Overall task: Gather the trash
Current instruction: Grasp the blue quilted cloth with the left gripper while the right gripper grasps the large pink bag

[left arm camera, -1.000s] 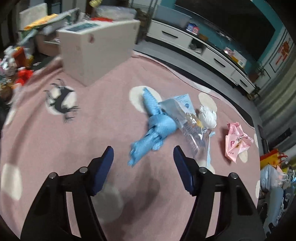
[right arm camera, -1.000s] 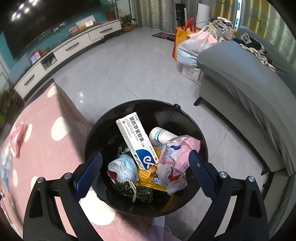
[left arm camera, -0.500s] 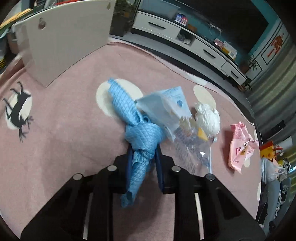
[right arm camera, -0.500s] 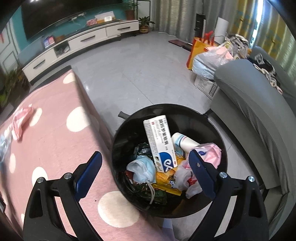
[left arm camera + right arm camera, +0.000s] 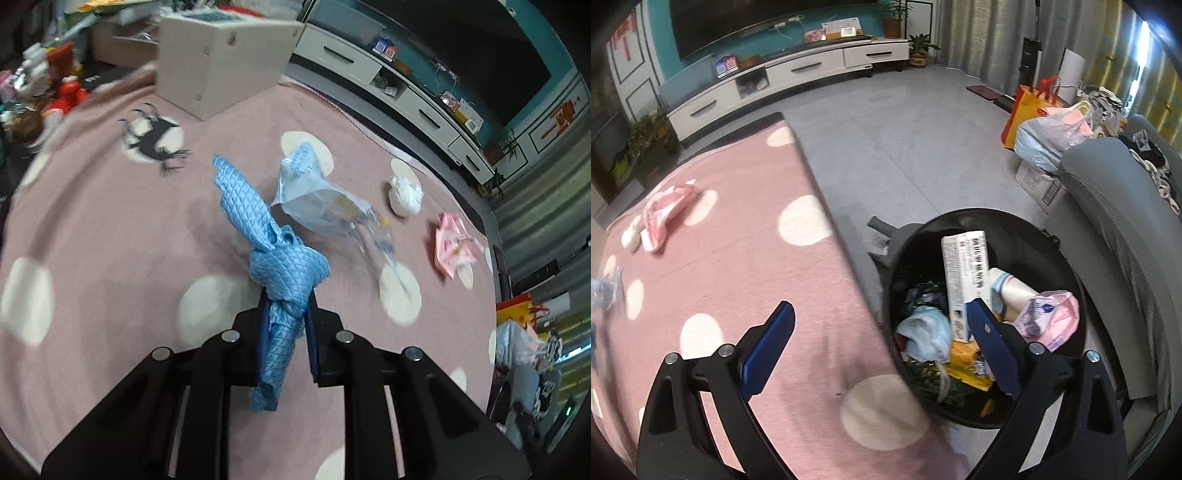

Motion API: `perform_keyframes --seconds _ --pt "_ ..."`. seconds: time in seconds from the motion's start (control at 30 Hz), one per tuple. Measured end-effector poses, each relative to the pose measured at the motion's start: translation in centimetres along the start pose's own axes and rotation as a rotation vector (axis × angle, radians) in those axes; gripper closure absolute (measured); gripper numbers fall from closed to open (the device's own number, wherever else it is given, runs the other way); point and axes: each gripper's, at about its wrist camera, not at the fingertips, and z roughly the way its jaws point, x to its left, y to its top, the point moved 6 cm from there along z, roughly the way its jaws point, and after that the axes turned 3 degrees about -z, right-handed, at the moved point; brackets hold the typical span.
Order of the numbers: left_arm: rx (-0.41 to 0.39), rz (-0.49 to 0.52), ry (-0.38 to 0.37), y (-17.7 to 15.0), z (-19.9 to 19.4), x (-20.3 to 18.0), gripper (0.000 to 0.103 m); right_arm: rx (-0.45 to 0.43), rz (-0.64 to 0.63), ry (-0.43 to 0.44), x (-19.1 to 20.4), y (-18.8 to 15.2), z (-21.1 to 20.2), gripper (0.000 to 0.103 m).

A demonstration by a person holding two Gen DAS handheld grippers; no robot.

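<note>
Trash piece in hand is a blue quilted cloth [image 5: 284, 273], crumpled and twisted, pinched near its bunched middle by the left tool [image 5: 286, 325], whose jaws have just been closing and now press on the fabric; one tail hangs below the jaws, the longer end sticks out ahead over the pink dotted desk [image 5: 110, 229]. Likely light, soft and limp, not fragile, so the bunched knot is the safe hold since a loose corner could slip out. Left wrist view, beyond the cloth: a clear plastic wrapper [image 5: 325, 206] near it, probably crinkly and slick, best taken at a folded edge; a white crumpled wad [image 5: 406, 192] further toward the far edge, then a pink plastic bag [image 5: 454, 247] near the desk's right edge. White cardboard box [image 5: 221, 59] at the far left corner. Right wrist view: right tool [image 5: 882, 332] spread wide and empty, over the desk edge beside the black trash bin [image 5: 1067, 266] on the grey floor [image 5: 905, 129] just off that edge. Bin already holds a white carton [image 5: 964, 273], wrappers, a pink packet [image 5: 1052, 317]. Pink bag and white wad lie well apart from this tool, toward the desk's far left corner. Judgement: cloth gripped, carry to bin not done yet.
</note>
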Motion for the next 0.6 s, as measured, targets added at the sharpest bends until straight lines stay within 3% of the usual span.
perform_keyframes --seconds 0.2,0.4,0.6 --pt "0.066 -0.099 -0.099 -3.8 -1.8 2.4 0.085 0.002 -0.037 0.129 6.0 0.4 -0.5 0.01" --pt "0.075 -0.073 -0.092 -4.6 -1.7 2.7 0.084 0.046 -0.122 0.219 14.3 1.8 1.0 0.01" --pt "0.099 -0.04 -0.083 -5.3 -1.2 2.4 0.084 0.102 -0.136 0.249 24.0 5.8 5.4 0.01"
